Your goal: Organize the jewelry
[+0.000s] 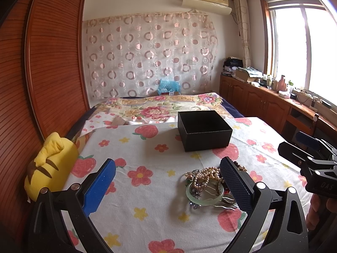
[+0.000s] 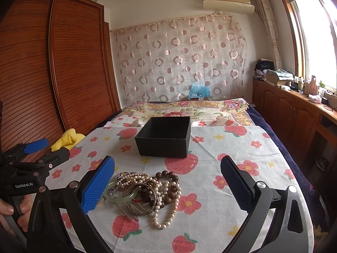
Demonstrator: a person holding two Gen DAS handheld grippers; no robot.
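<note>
A pile of jewelry point(image 2: 147, 191) lies on the flowered cloth: pearl strands, brown wooden beads, a pale green jade bangle point(image 2: 122, 193), a metal bangle and a hair comb. It also shows in the left wrist view point(image 1: 207, 186), partly hidden by my left gripper's right finger. An open, empty black box point(image 2: 164, 136) stands behind the pile and shows in the left wrist view too point(image 1: 203, 129). My left gripper point(image 1: 168, 168) is open and empty, to the left of the pile. My right gripper point(image 2: 168, 168) is open and empty, just above the pile's far side.
A yellow plush pillow point(image 1: 49, 166) lies at the cloth's left edge. A wooden wardrobe point(image 2: 52, 63) stands on the left. Low wooden cabinets point(image 2: 294, 109) with clutter run under the window on the right. A folded floral blanket point(image 2: 189, 107) lies behind the box.
</note>
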